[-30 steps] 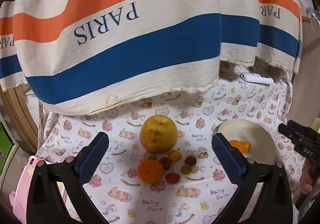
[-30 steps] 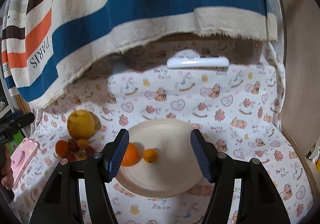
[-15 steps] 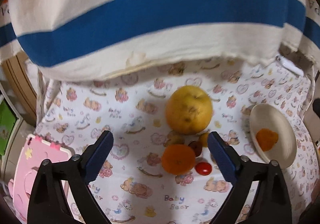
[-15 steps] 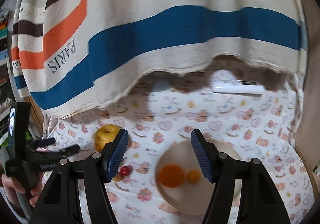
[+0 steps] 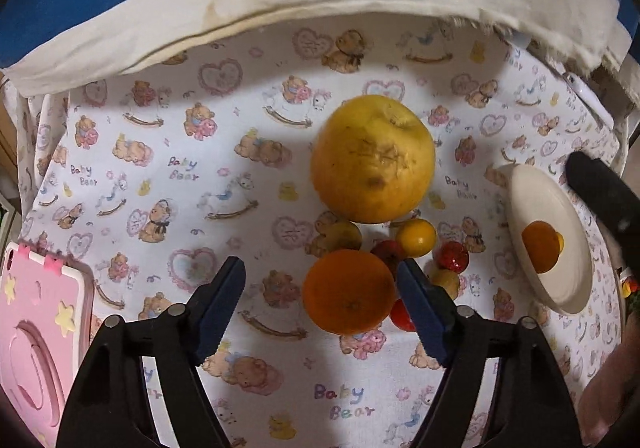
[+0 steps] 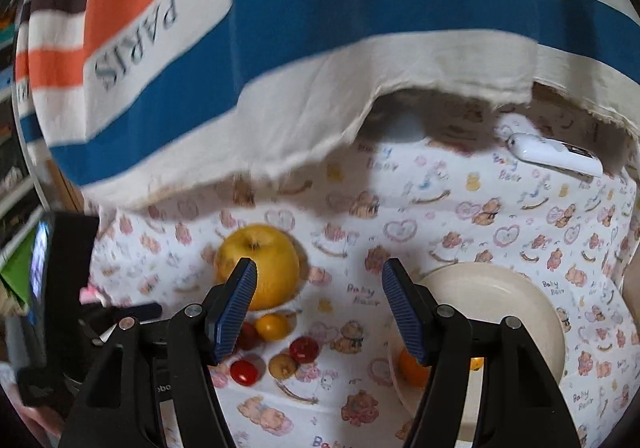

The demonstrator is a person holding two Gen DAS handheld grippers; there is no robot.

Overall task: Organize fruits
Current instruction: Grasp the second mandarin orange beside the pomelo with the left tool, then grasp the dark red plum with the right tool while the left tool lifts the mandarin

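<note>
- The left hand-held gripper (image 5: 320, 300) was found released, its jaws spread wide and low over the fruit pile, with nothing between them gripped.
- The orange (image 5: 349, 291) lay on the bench (image 5: 192, 152), which was covered by a bear-print cloth. It sat inside the span of the jaws, close against the right finger (image 5: 420, 308) and well clear of the left one.
- The large yellow fruit (image 5: 373, 158) was noted just behind the orange. Small fruits were clustered between and to the right: a yellow one (image 5: 416, 237), a red one (image 5: 452, 256) and a cherry tomato (image 5: 402, 315) partly hidden by the right finger.
- The plate (image 5: 536, 204) stood to the right on the bench, apart from the pile. An orange fruit (image 5: 540, 246) and a smaller yellow one behind it were already set on it.
- The right hand-held gripper (image 6: 318, 306) was also found released and empty, held above the bench between the pile and the plate.
- The step in hand was judged to be the approach to pick up the orange with the left gripper, with most of the pile not yet sorted.
- The next move was judged to call for a slight shift to the right to centre the orange, a small descent, then closure across its widest part.
- A risk was recorded: the right finger might nudge the cherry tomato or the neighbouring small fruits and set them rolling.
</note>
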